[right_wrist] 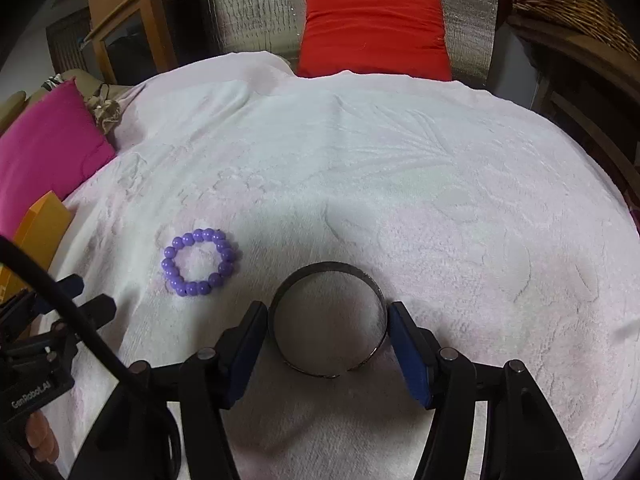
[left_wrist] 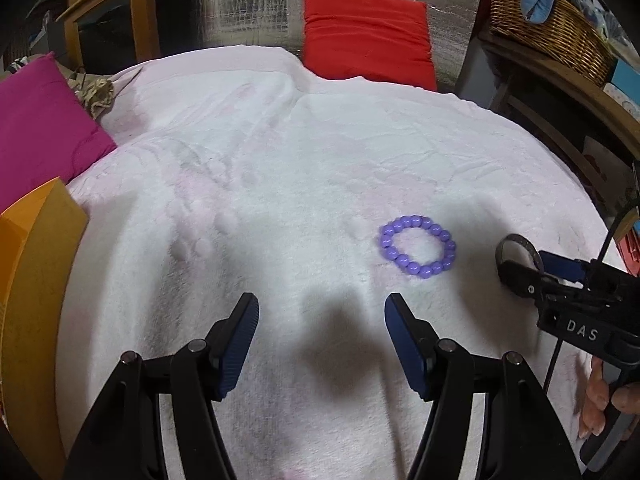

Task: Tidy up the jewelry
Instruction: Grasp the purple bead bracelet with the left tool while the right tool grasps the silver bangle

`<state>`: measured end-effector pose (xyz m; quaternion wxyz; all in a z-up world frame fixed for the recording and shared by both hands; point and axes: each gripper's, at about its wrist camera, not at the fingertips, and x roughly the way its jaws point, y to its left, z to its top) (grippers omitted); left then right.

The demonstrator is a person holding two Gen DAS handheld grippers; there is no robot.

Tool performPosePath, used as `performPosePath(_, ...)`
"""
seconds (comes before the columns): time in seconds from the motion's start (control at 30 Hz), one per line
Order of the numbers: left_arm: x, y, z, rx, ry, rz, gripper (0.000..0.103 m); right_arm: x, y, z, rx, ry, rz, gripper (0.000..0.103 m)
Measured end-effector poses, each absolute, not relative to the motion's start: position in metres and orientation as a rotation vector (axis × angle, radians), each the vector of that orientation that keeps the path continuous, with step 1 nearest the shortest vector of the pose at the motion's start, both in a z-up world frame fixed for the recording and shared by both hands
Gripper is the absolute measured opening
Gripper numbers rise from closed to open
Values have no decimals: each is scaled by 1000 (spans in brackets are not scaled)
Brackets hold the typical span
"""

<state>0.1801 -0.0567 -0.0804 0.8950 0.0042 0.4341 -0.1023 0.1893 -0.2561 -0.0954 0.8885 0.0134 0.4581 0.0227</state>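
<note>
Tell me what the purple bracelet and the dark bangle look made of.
Purple bracelet: round glossy beads with small highlights, likely plastic or glass. Dark bangle: thin rigid band with a dull grey sheen, probably metal, possibly patterned outside; too blurred to be sure.

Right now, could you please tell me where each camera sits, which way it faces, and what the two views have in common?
Left wrist: on the left tongs, facing down and forward over the white blanket; its open fingers show, with the right tongs and a hand at the right edge.
Right wrist: on the right tongs, looking at the metal bangle between its fingers; the left tongs show at the left edge.
Shared: purple bead bracelet, bangle, blanket, red cushion, pink cushion.
</note>
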Motion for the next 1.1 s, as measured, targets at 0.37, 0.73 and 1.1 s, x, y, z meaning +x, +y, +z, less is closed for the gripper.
performPosePath(0.37,191,-96,-81,-8,881,-290,67,174,-297,-94,74,1021,0,64)
performPosePath(0.73,202,-129,-86,72,858,-254,67,163,-313,-93,71,1020,37,65)
performPosePath(1.1,214,-145,-94,96,879,-235,67,158,-316,-94,77,1015,56,65)
